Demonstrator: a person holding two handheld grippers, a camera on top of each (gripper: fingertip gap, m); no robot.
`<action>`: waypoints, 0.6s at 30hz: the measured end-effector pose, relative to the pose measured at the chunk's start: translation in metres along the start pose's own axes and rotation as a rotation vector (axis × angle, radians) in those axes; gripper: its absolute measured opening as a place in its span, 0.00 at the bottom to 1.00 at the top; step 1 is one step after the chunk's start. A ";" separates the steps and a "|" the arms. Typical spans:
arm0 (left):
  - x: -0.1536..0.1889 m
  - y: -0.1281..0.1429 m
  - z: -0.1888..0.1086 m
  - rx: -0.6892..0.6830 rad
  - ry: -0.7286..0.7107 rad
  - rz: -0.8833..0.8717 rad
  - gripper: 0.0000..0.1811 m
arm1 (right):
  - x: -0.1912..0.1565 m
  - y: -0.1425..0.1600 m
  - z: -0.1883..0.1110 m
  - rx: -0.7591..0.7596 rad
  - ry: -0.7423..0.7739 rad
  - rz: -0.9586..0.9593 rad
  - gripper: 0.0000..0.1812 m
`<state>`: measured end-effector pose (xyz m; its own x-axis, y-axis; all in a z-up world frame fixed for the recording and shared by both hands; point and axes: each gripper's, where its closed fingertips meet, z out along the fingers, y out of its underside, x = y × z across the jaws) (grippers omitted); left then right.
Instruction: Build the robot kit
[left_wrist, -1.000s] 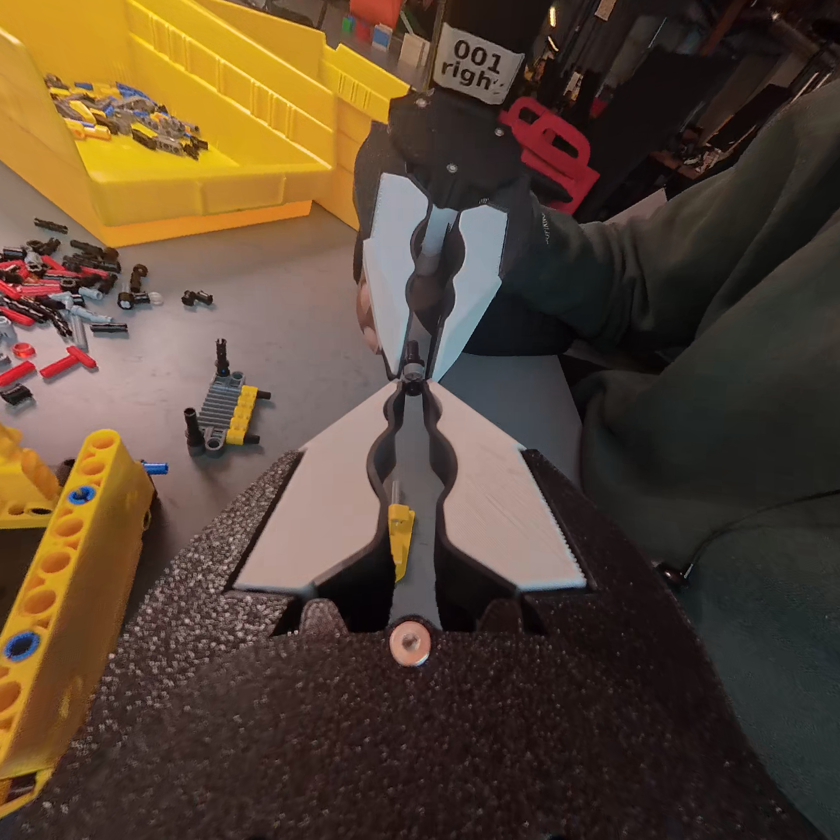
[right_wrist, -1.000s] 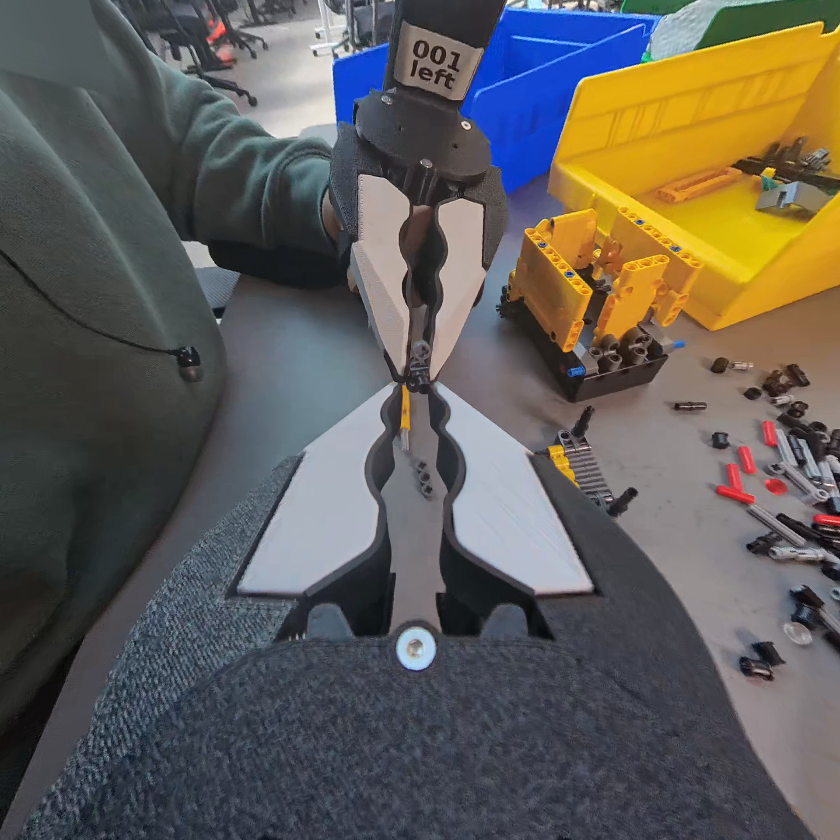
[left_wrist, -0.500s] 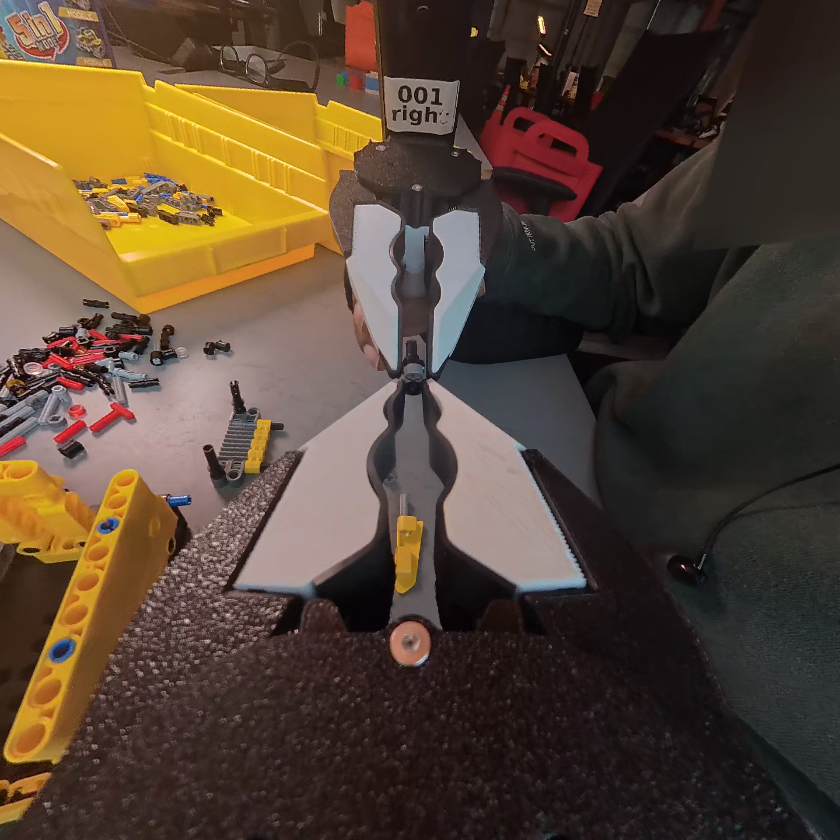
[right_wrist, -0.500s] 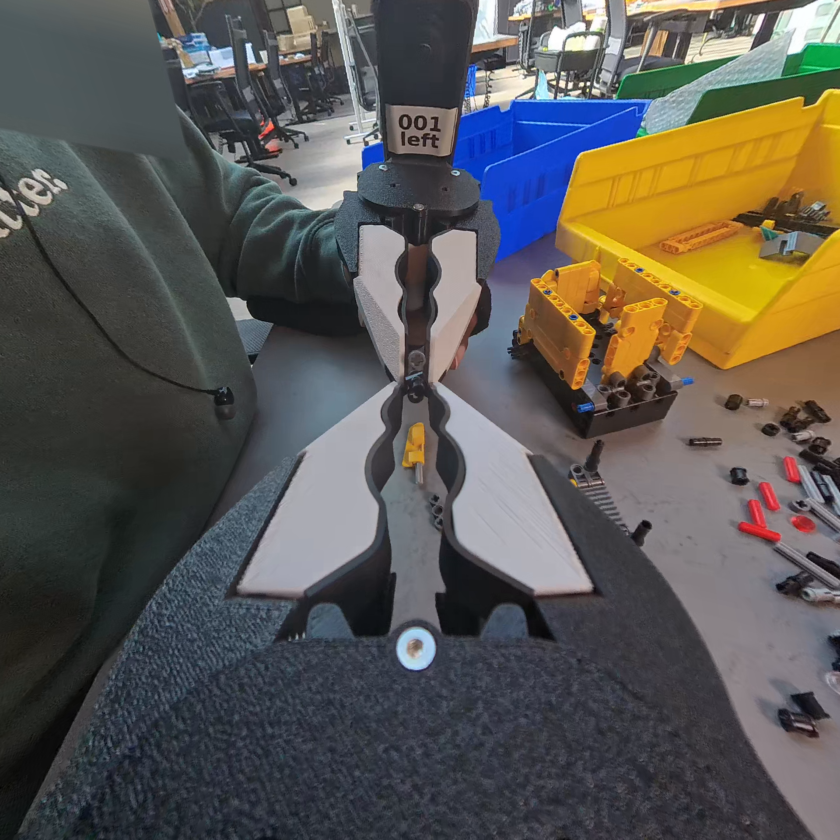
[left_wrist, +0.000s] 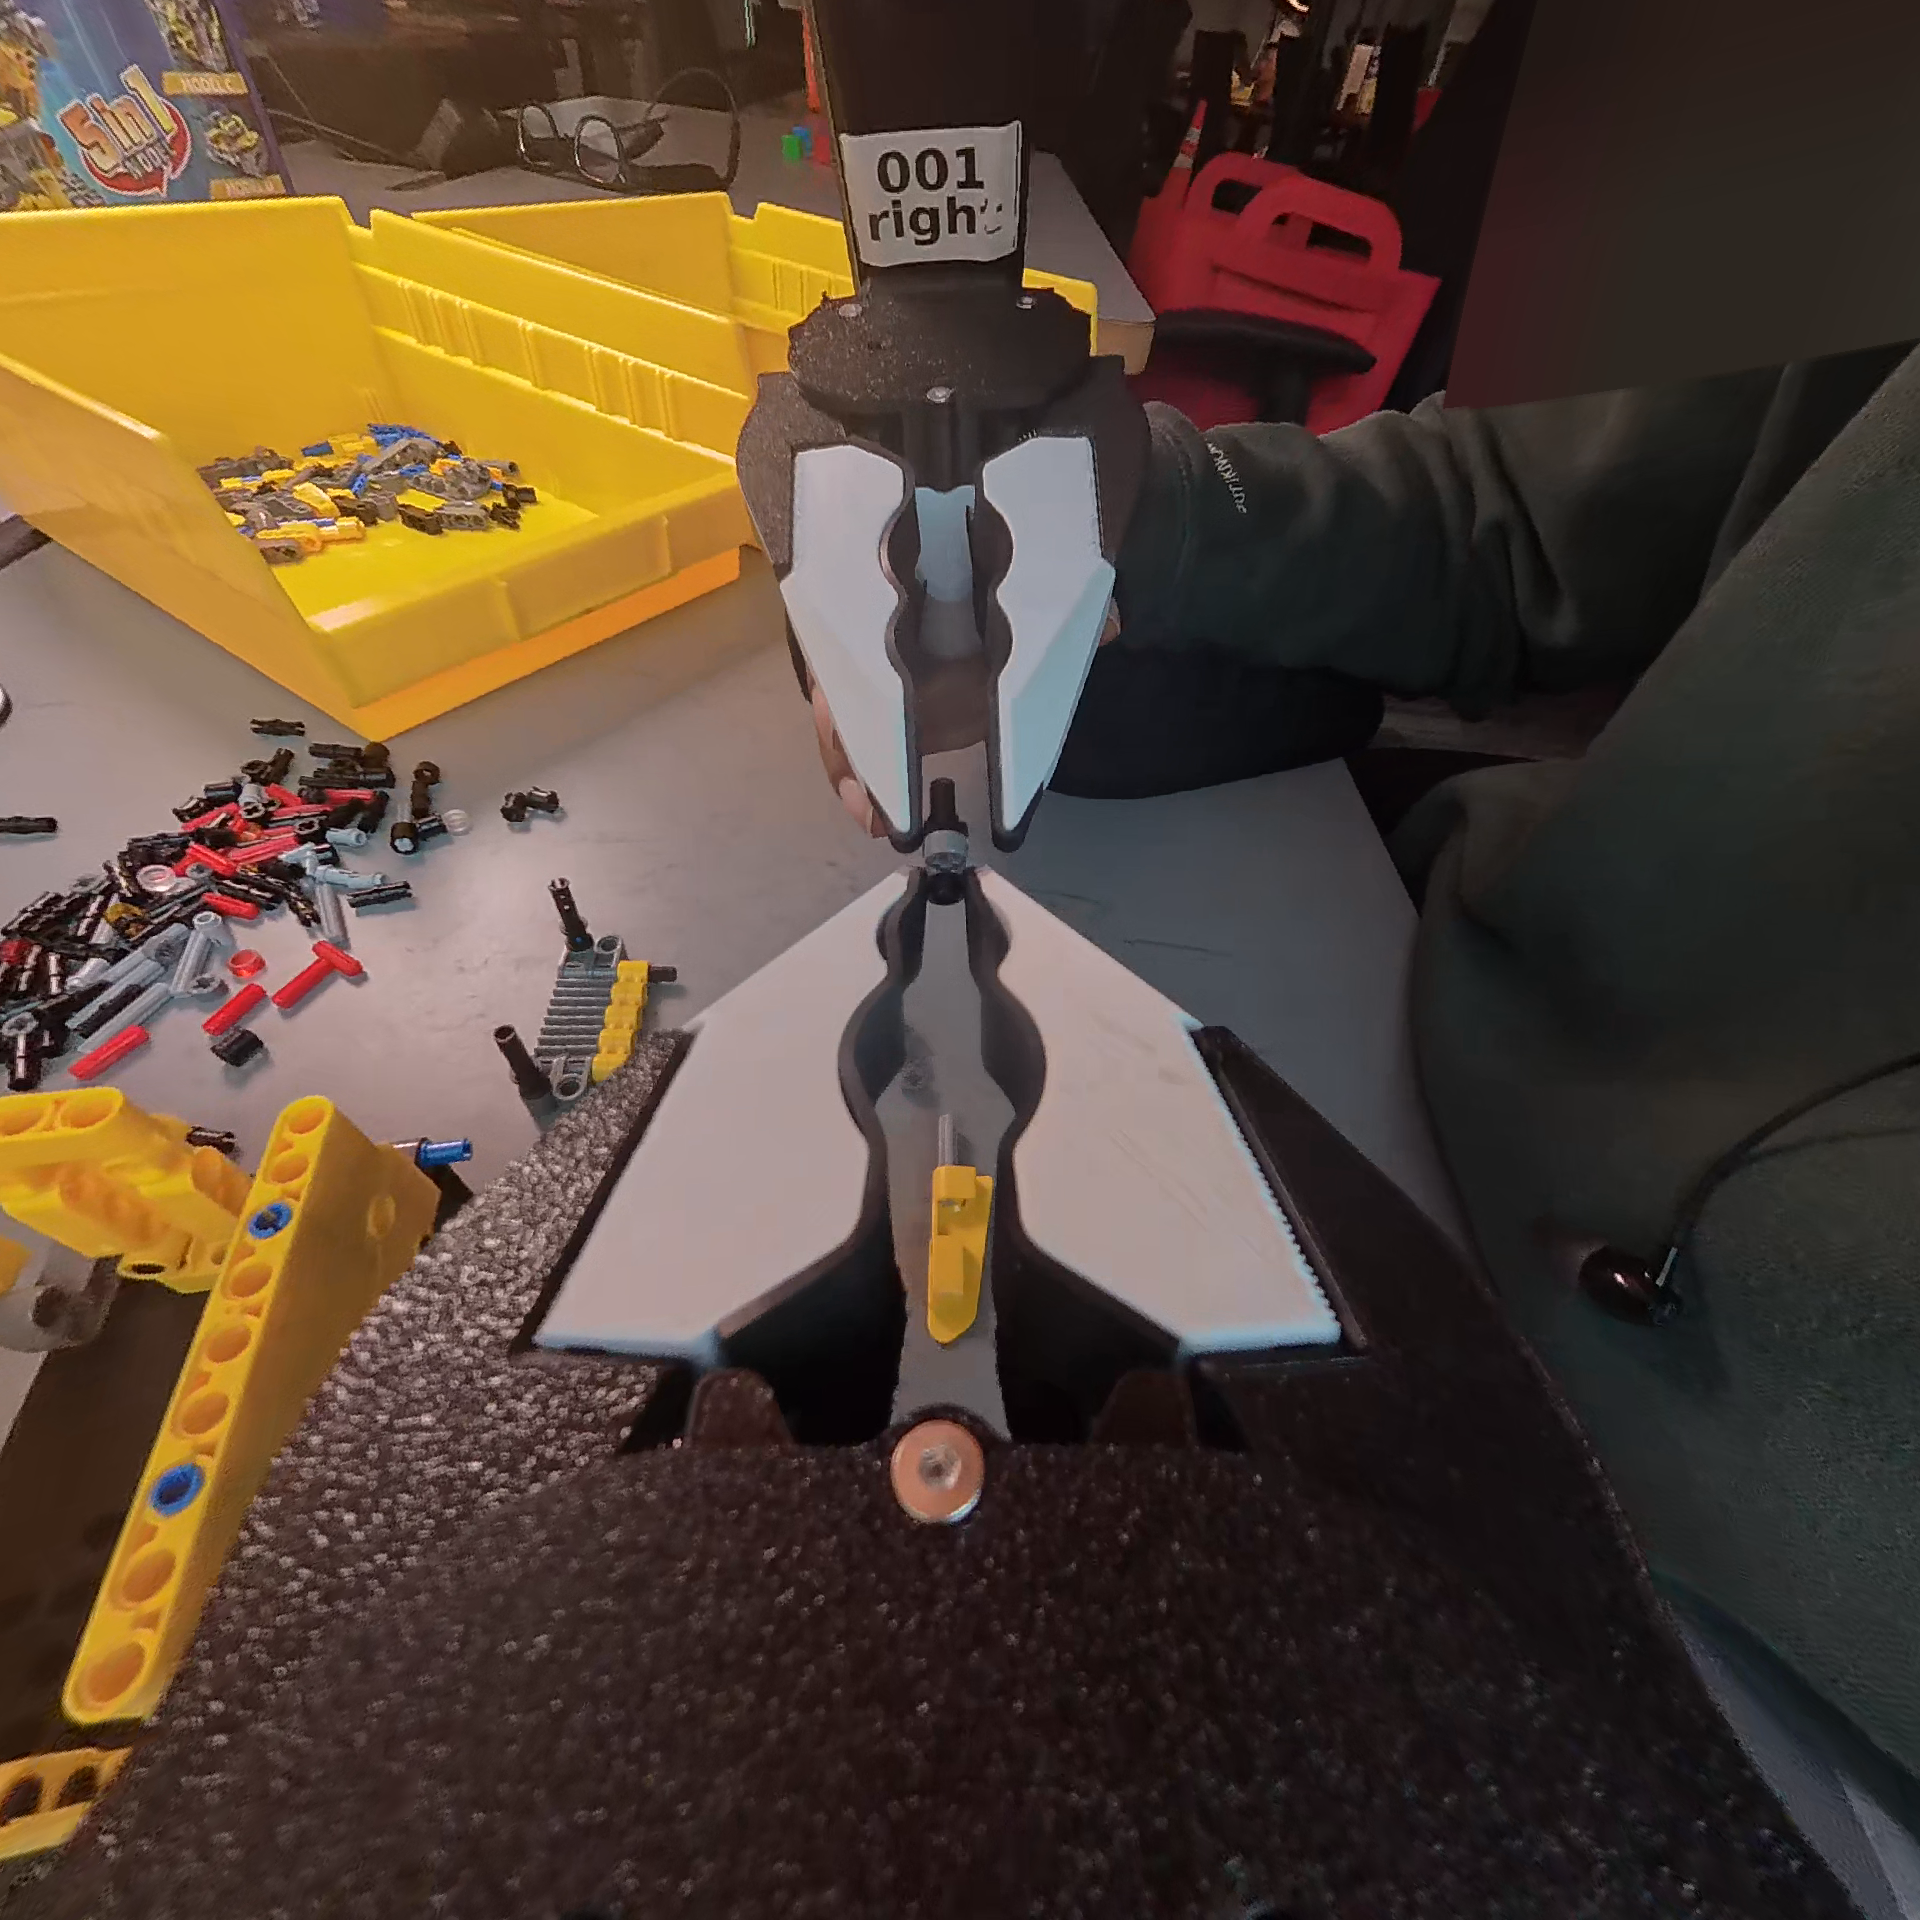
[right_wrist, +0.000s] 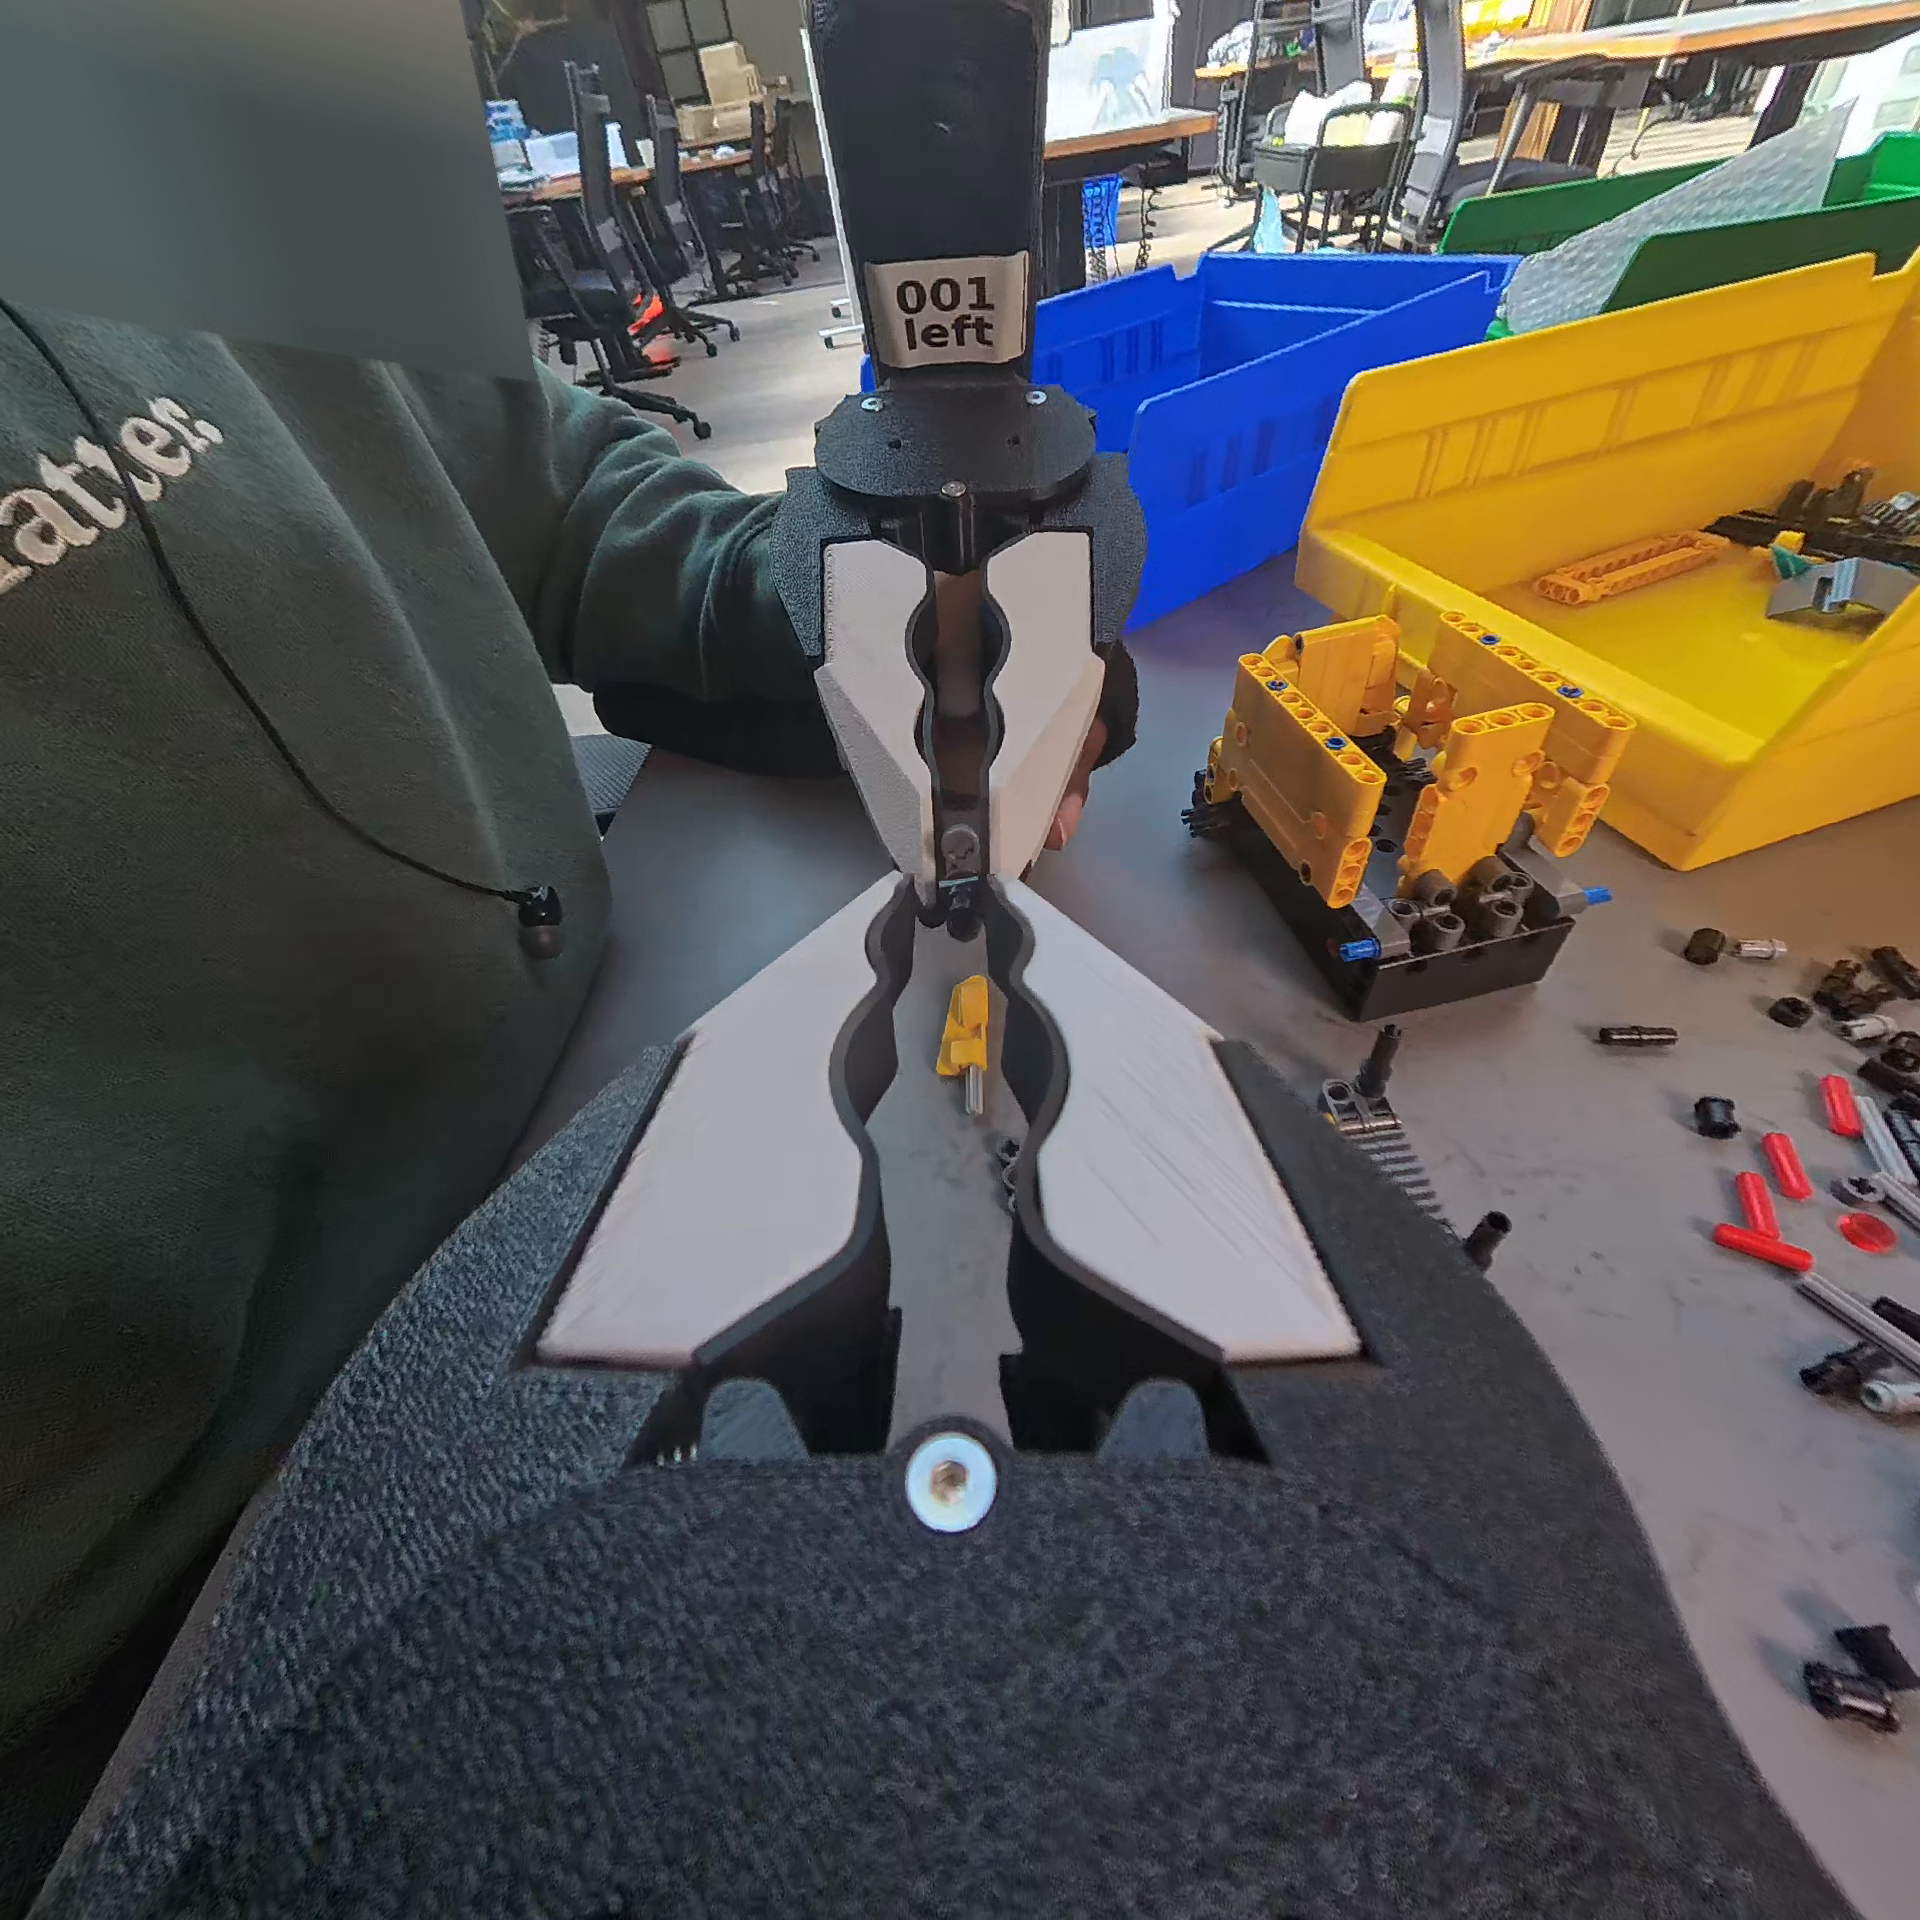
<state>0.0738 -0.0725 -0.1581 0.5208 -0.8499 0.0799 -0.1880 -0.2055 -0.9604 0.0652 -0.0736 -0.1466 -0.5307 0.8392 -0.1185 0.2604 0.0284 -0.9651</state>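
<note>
A small black-and-grey pin piece (left_wrist: 943, 854) is pinched from opposite ends between the tips of the left gripper (left_wrist: 943, 883) and the right gripper (right_wrist: 958, 906), both clenched on it above the grey table (left_wrist: 665, 769). On the table under them lies a yellow connector (right_wrist: 964, 1027); farther off, a yellow brick assembly (right_wrist: 1403, 769) stands before a yellow bin (right_wrist: 1558, 499)

Printed matter in view, wording withheld. A white label (left_wrist: 928, 197) with black characters wraps the black handle of the right gripper (left_wrist: 951, 831); a matching label (right_wrist: 943, 312) sits on the handle of the left gripper (right_wrist: 961, 862). White embroidered lettering (right_wrist: 104, 488) crosses the dark green sweatshirt's chest, with small pale print (left_wrist: 1226, 473) on its sleeve. A colourful printed toy box (left_wrist: 114, 114) stands behind the yellow bin (left_wrist: 416, 343).
</note>
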 end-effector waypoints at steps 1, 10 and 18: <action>0.000 0.000 0.000 0.002 -0.001 0.005 0.03 | 0.001 0.001 0.000 -0.005 0.006 -0.004 0.05; -0.001 -0.001 -0.001 0.011 -0.034 0.054 0.03 | 0.002 0.001 0.001 -0.014 0.012 0.017 0.04; -0.013 0.016 -0.001 -0.074 -0.090 0.053 0.16 | 0.014 0.020 -0.008 -0.186 0.037 0.032 0.04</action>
<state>0.0630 -0.0655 -0.1739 0.5809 -0.8140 0.0022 -0.2767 -0.2000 -0.9399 0.0695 -0.0568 -0.1652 -0.4908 0.8604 -0.1368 0.4232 0.0982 -0.9007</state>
